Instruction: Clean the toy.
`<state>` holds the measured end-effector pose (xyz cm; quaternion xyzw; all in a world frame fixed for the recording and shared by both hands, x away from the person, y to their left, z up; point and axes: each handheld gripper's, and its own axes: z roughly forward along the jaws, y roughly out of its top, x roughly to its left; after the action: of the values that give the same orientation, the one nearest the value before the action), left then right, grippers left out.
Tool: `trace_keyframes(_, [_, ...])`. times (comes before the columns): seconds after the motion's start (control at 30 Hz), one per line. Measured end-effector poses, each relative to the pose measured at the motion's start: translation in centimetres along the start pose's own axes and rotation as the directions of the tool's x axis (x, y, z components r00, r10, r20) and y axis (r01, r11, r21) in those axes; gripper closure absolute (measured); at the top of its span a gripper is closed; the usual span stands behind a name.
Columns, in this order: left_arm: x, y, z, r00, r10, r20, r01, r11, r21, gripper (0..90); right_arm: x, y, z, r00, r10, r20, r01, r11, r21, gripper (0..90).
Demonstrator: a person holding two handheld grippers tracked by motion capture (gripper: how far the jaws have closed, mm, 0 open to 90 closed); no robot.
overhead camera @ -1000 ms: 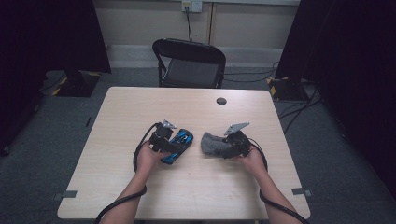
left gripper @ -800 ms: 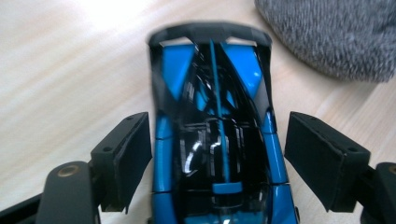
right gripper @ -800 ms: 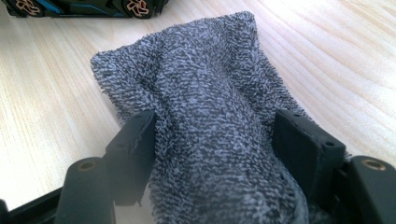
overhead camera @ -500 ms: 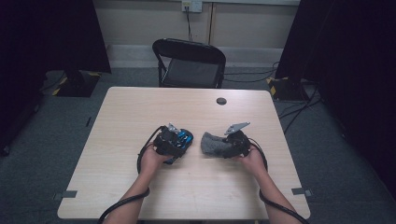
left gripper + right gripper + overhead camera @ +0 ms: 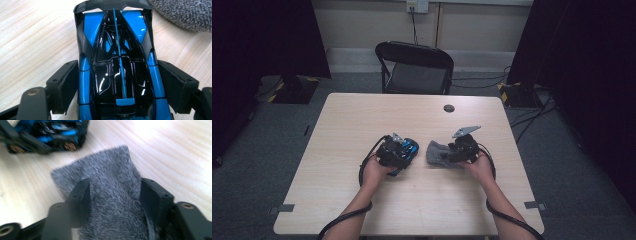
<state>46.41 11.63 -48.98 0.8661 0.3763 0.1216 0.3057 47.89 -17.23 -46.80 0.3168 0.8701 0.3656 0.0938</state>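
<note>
1. Left gripper (image 5: 117, 82) – jaws clamp the blue-and-black toy car (image 5: 117, 57) on both flanks, pads touching its sides; the car's far end points away from the camera.
2. Right gripper (image 5: 113, 195) – jaws straddle the grey sock (image 5: 110, 202), fabric bunched between them. They've just been closing; pads look pressed into the fuzz on both sides.
3. Car sits on the table (image 5: 362, 120), approx. centre, just left of the sock (image 5: 439, 154) – near but apart.
4. High view: left gripper (image 5: 404, 150) w/ car (image 5: 408, 148) in front of the left hand (image 5: 374, 172); right gripper (image 5: 451, 152) at the sock's right end, held by the right hand (image 5: 481, 167).
5. Farther out: small dark disc (image 5: 449, 108) near the far edge; black chair (image 5: 417, 67) beyond.
</note>
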Motion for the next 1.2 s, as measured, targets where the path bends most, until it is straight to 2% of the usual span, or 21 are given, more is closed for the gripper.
trace_keyframes(0.13, [0.0,-0.1,0.0,1.0,0.005,0.0,-0.005,1.0,-0.006,21.0,0.1,-0.5,0.9,0.9998,-0.019,-0.008,0.02,0.998,0.052,42.4])
trace_keyframes(0.3, [0.1,-0.1,0.0,0.9999,0.012,0.008,-0.012,0.9999,-0.007,20.5,0.3,-1.0,1.5,0.9996,-0.021,-0.017,0.022,0.998,0.064,40.4])
trace_keyframes(0.4, [0.0,-0.1,0.0,0.9998,0.017,0.009,-0.017,0.9998,-0.005,19.0,0.5,-1.1,1.6,0.9992,-0.041,-0.004,0.041,0.997,0.069,40.7])
trace_keyframes(0.53, [0.0,-0.2,0.0,0.9997,0.019,0.014,-0.019,0.9998,-0.007,18.4,0.6,-1.4,1.6,0.9999,-0.012,0.012,0.011,0.998,0.055,44.3])
trace_keyframes(0.63, [0.0,-0.1,0.1,0.9997,0.016,0.016,-0.016,0.9999,-0.004,17.9,0.8,-1.6,1.3,0.9997,0.012,0.023,-0.013,0.999,0.047,58.4])
trace_keyframes(0.7, [0.0,-0.1,0.1,0.9998,0.011,0.014,-0.011,0.9999,0.0,18.0,0.8,-1.6,1.2,0.9992,0.031,0.026,-0.032,0.998,0.046,62.7])
trace_keyframes(0.8, [0.0,0.1,-0.1,0.9999,0.01,0.011,-0.01,0.9999,0.011,23.3,0.9,-1.5,1.2,0.998,0.05,0.039,-0.052,0.997,0.055,64.0])
trace_keyframes(0.97, [-0.3,0.4,-0.2,0.9996,-0.024,-0.014,0.024,0.999,0.038,25.5,1.0,-1.4,1.2,0.9965,0.067,0.05,-0.07,0.995,0.066,65.1])
trace_keyframes(1.2, [-0.5,0.5,-0.3,0.9991,-0.033,-0.026,0.035,0.9975,0.061,25.9,0.9,-1.1,1.2,0.9954,0.079,0.053,-0.084,0.993,0.081,67.3])
